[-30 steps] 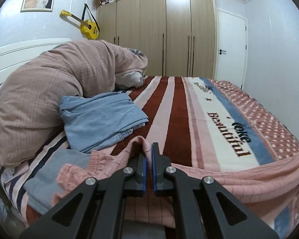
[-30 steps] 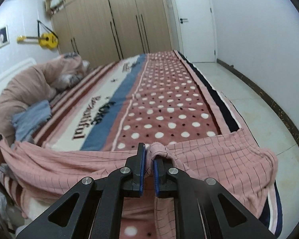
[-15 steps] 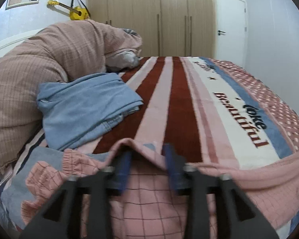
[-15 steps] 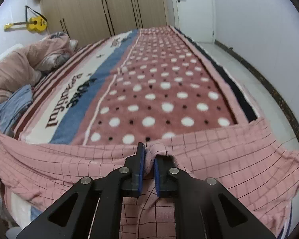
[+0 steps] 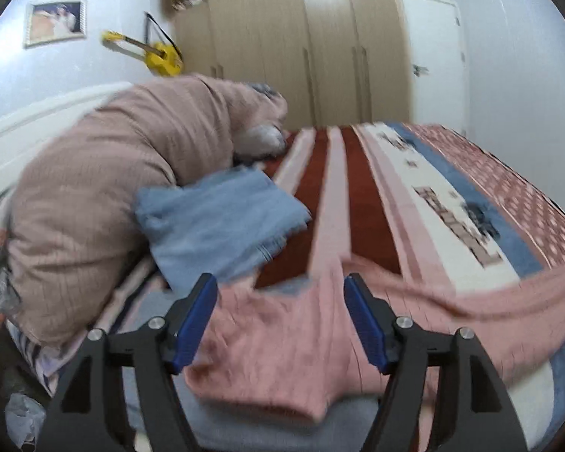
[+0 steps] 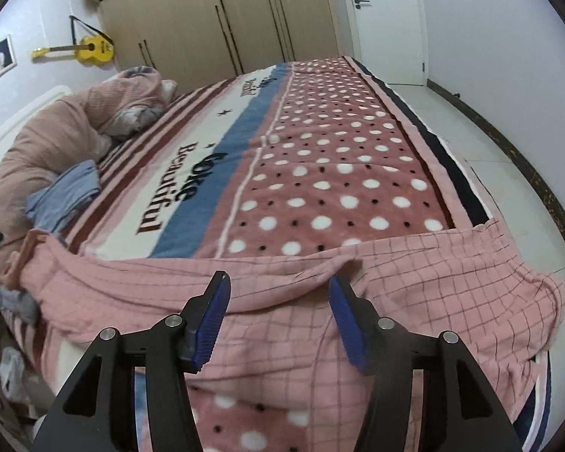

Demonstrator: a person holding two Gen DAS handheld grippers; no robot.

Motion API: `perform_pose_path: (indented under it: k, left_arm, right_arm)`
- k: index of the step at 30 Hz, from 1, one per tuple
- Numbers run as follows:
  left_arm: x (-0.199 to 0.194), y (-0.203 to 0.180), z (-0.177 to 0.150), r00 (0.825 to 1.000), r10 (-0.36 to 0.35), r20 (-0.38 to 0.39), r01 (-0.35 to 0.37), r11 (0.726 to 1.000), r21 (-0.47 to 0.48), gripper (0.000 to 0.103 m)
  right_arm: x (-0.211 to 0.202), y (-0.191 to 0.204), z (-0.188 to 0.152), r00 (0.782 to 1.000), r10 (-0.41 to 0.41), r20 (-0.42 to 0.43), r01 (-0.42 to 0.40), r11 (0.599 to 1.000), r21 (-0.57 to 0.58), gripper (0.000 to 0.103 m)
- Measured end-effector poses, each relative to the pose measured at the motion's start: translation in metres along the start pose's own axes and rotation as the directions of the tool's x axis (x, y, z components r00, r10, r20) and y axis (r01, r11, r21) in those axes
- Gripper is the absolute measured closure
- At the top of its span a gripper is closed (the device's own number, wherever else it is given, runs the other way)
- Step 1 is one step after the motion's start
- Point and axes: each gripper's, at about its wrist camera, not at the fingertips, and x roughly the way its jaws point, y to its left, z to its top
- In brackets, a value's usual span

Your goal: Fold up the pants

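Observation:
Pink checked pants (image 6: 414, 282) lie stretched across the near edge of the bed, their waistband end (image 5: 275, 342) under my left gripper. My left gripper (image 5: 280, 286) is opening, its blue pads apart and clear of the cloth, which lies loose below and between them. My right gripper (image 6: 278, 288) is also opening over a raised fold of the pants; its pads do not press on the fabric. The pants hang a little over the bed's front edge.
A folded blue garment (image 5: 222, 222) lies beside a bunched brown quilt (image 5: 105, 188) at the left of the bed. The striped and dotted blanket (image 6: 320, 173) covers the bed. Wardrobe doors (image 5: 320, 45) and a white door (image 6: 388, 19) stand behind; tiled floor (image 6: 482, 139) at right.
Both grippers were shut on pinches of the pink pants; both have let go and spread their jaws. The cloth has dropped flat onto the bed.

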Motion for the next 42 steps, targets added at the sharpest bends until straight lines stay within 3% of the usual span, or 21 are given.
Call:
perform_pose_path:
  k: [6, 13, 15, 23, 30, 35, 42]
  left_arm:
    - [0.007, -0.009, -0.032, 0.993, -0.082, -0.082, 0.085, 0.996, 0.04, 0.037]
    - [0.013, -0.011, -0.042, 0.993, -0.042, -0.109, 0.049, 0.996, 0.07, 0.041]
    - [0.012, -0.011, -0.042, 0.994, -0.041, -0.1, 0.049, 0.995, 0.082, 0.058]
    - [0.014, -0.003, -0.032, 0.997, -0.026, -0.074, 0.035, 0.992, 0.118, 0.094]
    - [0.031, 0.018, -0.002, 0.996, 0.085, -0.029, -0.08, 0.988, 0.135, 0.096]
    - [0.054, 0.025, 0.013, 0.993, 0.119, -0.01, -0.117, 0.985, 0.126, 0.096]
    - [0.105, 0.053, 0.016, 0.971, 0.231, -0.058, -0.228, 0.972, 0.057, 0.092]
  right_arm:
    - [-0.002, 0.005, -0.011, 1.0, 0.015, -0.018, -0.014, 1.0, 0.019, 0.053]
    - [-0.002, 0.006, -0.015, 1.0, 0.006, -0.027, -0.004, 0.999, 0.044, 0.053]
    - [-0.002, 0.007, -0.015, 1.0, 0.0, -0.028, 0.001, 0.999, 0.048, 0.053]
    - [0.0, 0.018, -0.01, 1.0, -0.004, -0.021, 0.005, 0.998, 0.058, 0.053]
    - [0.003, 0.03, -0.007, 1.0, -0.014, -0.025, 0.015, 0.999, 0.05, 0.053]
    - [0.01, 0.036, -0.007, 1.0, -0.011, -0.028, 0.012, 0.998, 0.062, 0.053]
    - [0.023, 0.036, -0.006, 0.998, -0.041, -0.038, 0.042, 0.998, 0.036, 0.053]
